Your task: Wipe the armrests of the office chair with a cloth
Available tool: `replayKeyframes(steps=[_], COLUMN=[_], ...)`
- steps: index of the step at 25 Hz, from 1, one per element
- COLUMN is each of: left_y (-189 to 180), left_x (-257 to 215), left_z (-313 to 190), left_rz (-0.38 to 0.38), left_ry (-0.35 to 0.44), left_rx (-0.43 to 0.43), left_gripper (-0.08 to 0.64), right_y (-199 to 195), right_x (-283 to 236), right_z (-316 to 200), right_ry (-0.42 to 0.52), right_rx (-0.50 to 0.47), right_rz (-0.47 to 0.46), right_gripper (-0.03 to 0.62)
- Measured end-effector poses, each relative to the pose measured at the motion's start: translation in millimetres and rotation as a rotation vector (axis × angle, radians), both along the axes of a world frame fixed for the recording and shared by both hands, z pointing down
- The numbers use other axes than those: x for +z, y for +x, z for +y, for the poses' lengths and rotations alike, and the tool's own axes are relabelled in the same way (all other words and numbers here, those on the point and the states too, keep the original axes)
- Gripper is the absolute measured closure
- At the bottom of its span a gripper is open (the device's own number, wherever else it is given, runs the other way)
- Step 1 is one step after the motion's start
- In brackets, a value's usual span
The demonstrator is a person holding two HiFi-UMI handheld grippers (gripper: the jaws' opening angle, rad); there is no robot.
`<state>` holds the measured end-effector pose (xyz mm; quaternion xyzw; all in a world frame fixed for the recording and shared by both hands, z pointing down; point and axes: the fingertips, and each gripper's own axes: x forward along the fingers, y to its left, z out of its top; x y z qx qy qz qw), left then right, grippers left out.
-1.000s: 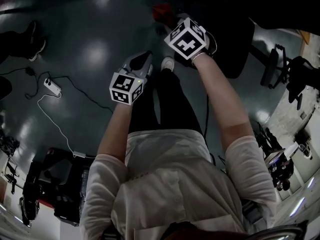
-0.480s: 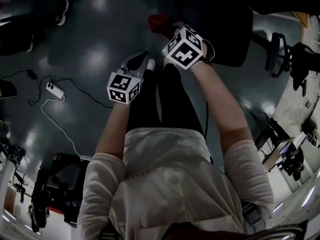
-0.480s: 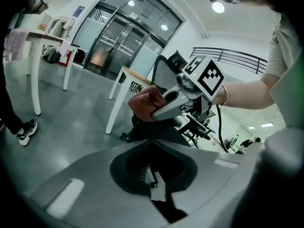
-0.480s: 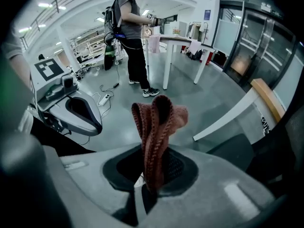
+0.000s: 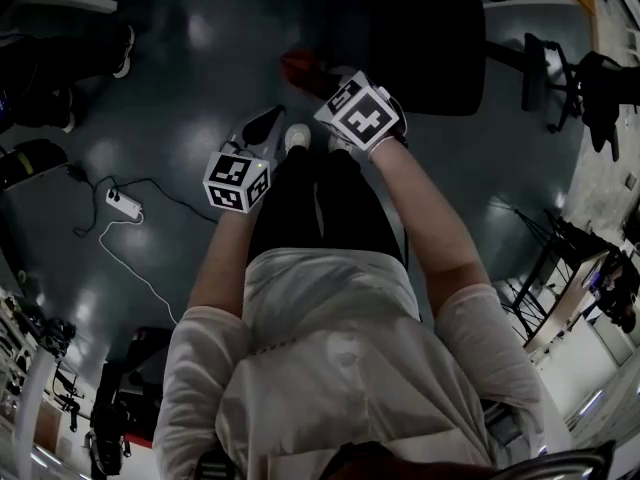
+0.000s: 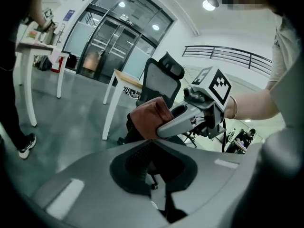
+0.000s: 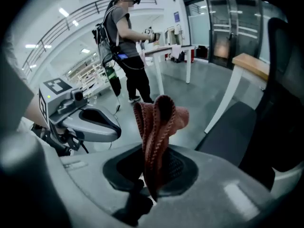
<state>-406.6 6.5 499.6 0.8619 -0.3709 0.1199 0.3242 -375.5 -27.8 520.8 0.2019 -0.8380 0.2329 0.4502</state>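
Two grippers up in front of me, side by side over the dark glossy floor (image 5: 180,88). The right gripper (image 6: 161,127) has its jaws clamped on a reddish-brown knitted cloth (image 7: 159,122), which sticks up out of them in a bunched fold. The left gripper (image 5: 265,126) has its jaws pressed together with nothing in them. The black mesh-back office chair (image 6: 159,82) sits just right of the cloth, not touching it as far as I can see. A wooden-topped desk with white legs (image 7: 247,63) stands beside the chair.
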Motion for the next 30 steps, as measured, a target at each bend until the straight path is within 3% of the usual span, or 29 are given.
replayKeyframes(steps=[7,12,17,21,25,30], left_y=[18.3,72.9,155.7,208.7,277.9,362.7], left_x=[-78.1,-141.1,-183.8,-187.2,-191.9,-187.5], left_z=[-30.3,-43.1,-35.7,-18.0,17.2,73.0], left_rz=[0.002,0.034,0.101,0.144,0.182,0.156], left_ry=[0.148,0.255,0.328,0.297,0.278,0.285], left_rx=[0.058,0.136,0.283,0.368,0.405,0.41], left_gripper=[0.548,0.546,0.548,0.546,0.546,0.546], right_y=[47.1,125.3,225.4,292.3,378.4,473.3], right_x=[-93.9,-150.6,-177.3,-178.0,-173.4,-164.9], right_z=[-17.1,-4.6,26.7,55.8,105.0,182.9], right_ry=[0.248,0.354,0.471,0.5,0.512,0.507], right_rx=[0.307,0.513,0.733,0.881,0.991,1.076], right_rz=[-0.197,-0.342,-0.346,-0.349,-0.327,-0.318], right_gripper=[0.545,0.544,0.543,0.543,0.543,0.543])
